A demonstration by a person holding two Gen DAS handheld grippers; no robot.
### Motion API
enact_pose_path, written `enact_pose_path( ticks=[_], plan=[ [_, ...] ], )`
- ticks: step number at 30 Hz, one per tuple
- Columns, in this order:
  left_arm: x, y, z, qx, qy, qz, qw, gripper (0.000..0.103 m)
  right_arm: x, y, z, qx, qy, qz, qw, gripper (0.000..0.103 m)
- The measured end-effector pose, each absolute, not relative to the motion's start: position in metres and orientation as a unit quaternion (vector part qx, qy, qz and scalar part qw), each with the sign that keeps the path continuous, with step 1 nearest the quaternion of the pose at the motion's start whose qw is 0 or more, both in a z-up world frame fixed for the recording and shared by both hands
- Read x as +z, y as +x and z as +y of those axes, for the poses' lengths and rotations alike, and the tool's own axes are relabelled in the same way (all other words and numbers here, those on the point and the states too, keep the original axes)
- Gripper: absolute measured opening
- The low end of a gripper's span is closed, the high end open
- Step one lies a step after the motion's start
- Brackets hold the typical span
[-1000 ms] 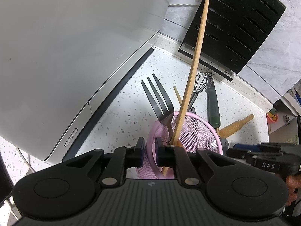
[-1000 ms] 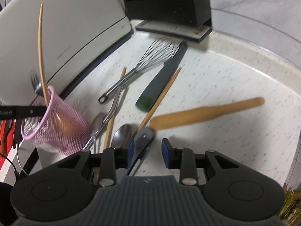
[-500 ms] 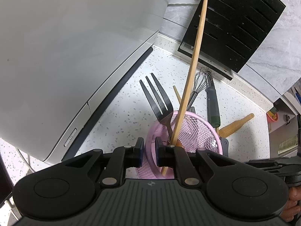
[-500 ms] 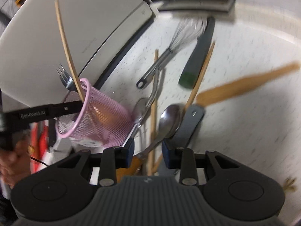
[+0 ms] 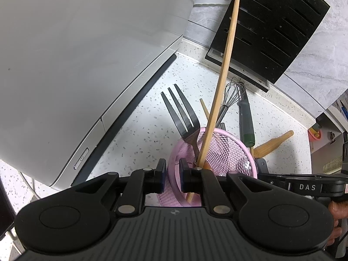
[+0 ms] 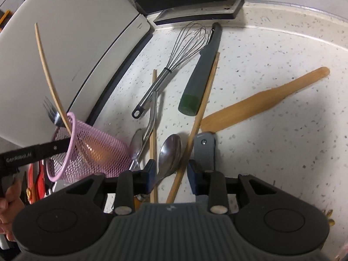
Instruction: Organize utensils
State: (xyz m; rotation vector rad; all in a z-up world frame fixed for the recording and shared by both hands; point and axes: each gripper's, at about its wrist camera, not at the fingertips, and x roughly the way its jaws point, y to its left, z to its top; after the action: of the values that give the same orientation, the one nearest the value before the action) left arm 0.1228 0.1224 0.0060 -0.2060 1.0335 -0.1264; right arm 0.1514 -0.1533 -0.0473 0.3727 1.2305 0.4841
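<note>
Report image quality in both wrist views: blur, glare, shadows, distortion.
Left wrist view: sharp, fisheye bends the white appliance, soft glare on it. Right wrist view: sharp too, a broad shadow darkens the countertop at right, and the chopstick in the pink basket looks curved.

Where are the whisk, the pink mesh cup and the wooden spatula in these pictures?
whisk (image 6: 189, 41): right wrist view, on its wire loops.
pink mesh cup (image 6: 104, 152): right wrist view, on its mesh wall.
wooden spatula (image 6: 250, 106): right wrist view, on its flat blade.
</note>
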Motion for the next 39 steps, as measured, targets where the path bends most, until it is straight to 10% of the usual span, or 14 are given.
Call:
enact_pose_path(
  ticks=[39],
  plan=[
    [0.005,0.123,0.123,-0.061,-0.098,0.495,0.861,0.013,-0.012,0.143,-0.13,0.278,0.091,0.484,0.825,0.0]
  ],
)
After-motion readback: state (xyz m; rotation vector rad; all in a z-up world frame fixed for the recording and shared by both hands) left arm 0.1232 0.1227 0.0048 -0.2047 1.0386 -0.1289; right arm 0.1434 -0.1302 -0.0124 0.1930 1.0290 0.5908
